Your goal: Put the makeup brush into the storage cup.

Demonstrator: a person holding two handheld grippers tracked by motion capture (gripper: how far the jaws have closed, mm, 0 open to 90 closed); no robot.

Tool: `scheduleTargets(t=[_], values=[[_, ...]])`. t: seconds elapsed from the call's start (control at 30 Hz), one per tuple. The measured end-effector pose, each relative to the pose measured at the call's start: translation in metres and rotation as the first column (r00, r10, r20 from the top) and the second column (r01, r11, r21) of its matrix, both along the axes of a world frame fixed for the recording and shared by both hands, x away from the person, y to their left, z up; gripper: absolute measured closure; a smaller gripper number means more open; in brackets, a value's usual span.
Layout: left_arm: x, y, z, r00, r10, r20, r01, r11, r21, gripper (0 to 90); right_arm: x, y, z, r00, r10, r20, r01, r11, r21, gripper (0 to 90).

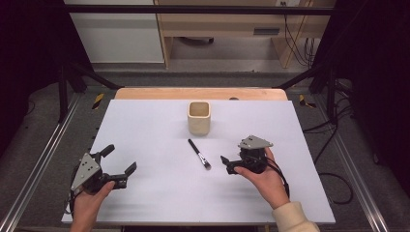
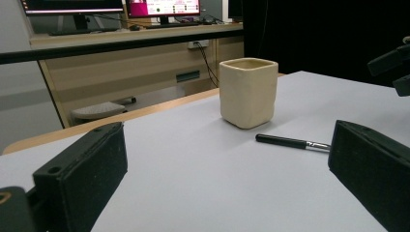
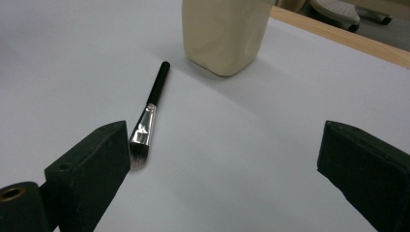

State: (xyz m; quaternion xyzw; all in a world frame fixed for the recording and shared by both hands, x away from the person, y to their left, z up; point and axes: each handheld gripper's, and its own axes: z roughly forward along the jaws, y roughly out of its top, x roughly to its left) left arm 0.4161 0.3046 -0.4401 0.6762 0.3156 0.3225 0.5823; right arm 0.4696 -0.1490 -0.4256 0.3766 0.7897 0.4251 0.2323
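Note:
A cream square cup (image 1: 198, 117) stands upright on the white table top (image 1: 154, 130), toward the back middle. A black make-up brush (image 1: 198, 153) with a silver ferrule lies flat just in front of it, bristles toward me. My left gripper (image 1: 120, 159) rests at the front left, open and with nothing between its jaws; its view shows the cup (image 2: 248, 92) and the brush (image 2: 290, 141) ahead. My right gripper (image 1: 227, 164) is open just right of the brush's bristle end. In its view the brush (image 3: 147, 121) lies beside its left jaw, apart from it, with the cup (image 3: 222, 34) beyond.
A wooden strip (image 1: 200, 93) edges the table's far side. Black frame bars (image 1: 193, 8) and cables stand around the table. A desk with monitors (image 2: 164, 7) is beyond. The other gripper's jaws (image 2: 394, 67) show at the left gripper view's right edge.

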Motion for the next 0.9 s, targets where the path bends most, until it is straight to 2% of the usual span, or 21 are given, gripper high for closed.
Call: scheduleTargets(t=[0.13, 0.23, 0.4, 0.6, 0.67, 0.9], values=[[0.0, -0.001, 0.0, 1.0, -0.003, 0.001, 0.003, 1.0, 0.005, 0.0, 0.004, 0.005, -0.001, 0.9997, 0.013, -0.02, -0.014, 1.0, -0.023, 5.3], [-0.001, -0.001, 0.0, 1.0, -0.003, 0.003, 0.003, 1.0, 0.006, 0.0, 0.004, 0.007, -0.002, 0.9991, 0.011, -0.041, -0.012, 1.0, -0.017, 5.3], [0.0, -0.001, 0.0, 1.0, -0.004, 0.001, 0.004, 1.0, 0.008, 0.0, 0.007, 0.011, 0.0, 0.9988, 0.013, -0.047, -0.015, 0.999, -0.043, 5.5], [0.0, 0.0, 0.0, 1.0, -0.002, 0.0, 0.002, 1.0, 0.008, 0.0, 0.011, 0.019, 0.003, 0.9975, 0.019, -0.068, -0.023, 0.999, -0.05, 5.9], [-0.001, 0.0, 0.001, 1.0, -0.001, 0.003, 0.001, 1.0, 0.002, 0.0, 0.013, 0.025, 0.004, 0.9961, 0.031, -0.083, -0.036, 0.997, -0.063, 6.0], [-0.001, 0.001, 0.001, 1.0, -0.001, 0.005, 0.001, 1.0, -0.003, 0.0, 0.017, 0.038, 0.007, 0.9951, 0.046, -0.088, -0.054, 0.995, -0.085, 6.0]])
